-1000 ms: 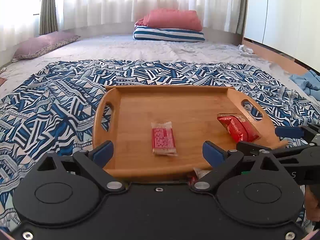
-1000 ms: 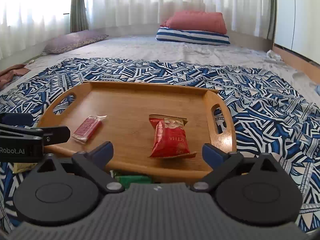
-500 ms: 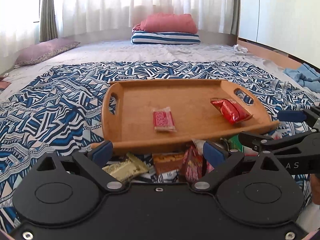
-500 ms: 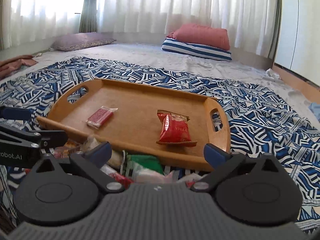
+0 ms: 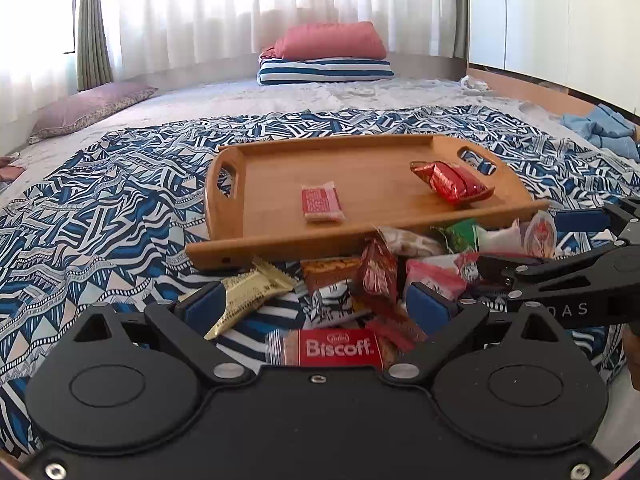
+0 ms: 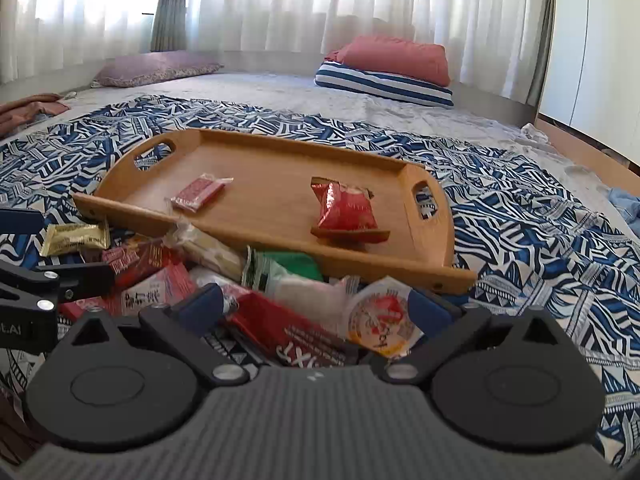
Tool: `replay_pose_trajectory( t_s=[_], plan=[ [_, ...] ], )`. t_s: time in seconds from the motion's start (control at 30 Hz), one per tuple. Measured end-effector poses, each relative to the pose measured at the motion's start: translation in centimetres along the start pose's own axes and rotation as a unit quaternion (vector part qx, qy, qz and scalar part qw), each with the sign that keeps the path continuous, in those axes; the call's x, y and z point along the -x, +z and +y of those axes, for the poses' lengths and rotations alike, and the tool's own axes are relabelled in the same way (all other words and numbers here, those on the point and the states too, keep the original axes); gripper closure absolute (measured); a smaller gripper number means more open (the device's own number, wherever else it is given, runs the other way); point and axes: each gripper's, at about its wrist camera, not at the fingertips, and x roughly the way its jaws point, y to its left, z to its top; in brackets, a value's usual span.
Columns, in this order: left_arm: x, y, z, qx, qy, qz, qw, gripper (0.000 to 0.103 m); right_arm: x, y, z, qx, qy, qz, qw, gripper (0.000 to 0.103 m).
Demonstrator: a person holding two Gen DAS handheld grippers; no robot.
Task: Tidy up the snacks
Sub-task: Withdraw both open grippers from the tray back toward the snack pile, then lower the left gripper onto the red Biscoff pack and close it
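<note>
A wooden tray [image 5: 272, 184] [image 6: 256, 160] lies on the patterned blanket and holds a small red bar [image 5: 321, 202] [image 6: 198, 193] and a red snack bag [image 5: 450, 182] [image 6: 346, 207]. In front of the tray is a heap of several snacks: a Biscoff pack [image 5: 340, 347], a gold wrapper [image 5: 244, 292] [image 6: 76, 237], a green pack [image 6: 288, 266] and a round cup lid [image 6: 380, 316]. My left gripper [image 5: 316, 306] hangs open just above the heap, nothing between its fingers. My right gripper [image 6: 316, 308] is open too, over the right part of the heap.
The blue and white blanket [image 5: 100, 208] covers a bed. Stacked red and striped pillows [image 5: 328, 56] lie at the far end, a purple pillow [image 5: 92, 106] at the far left. Light blue cloth [image 5: 604, 132] lies at the right edge, by white cabinets.
Both grippers have drawn back toward me and away from the tray. The snack heap in front of the tray, earlier hidden, has come into view. Both stay open.
</note>
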Motion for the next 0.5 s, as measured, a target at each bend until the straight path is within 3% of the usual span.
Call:
replay_pose_trajectory(
  t_s=[0.5],
  plan=[
    [-0.4,-2.0,-0.4,-0.005,0.004,0.027,0.9996,0.006,-0.3,-1.5,0.4,-0.007,-0.004,0.019,1.000,0.000]
  ],
)
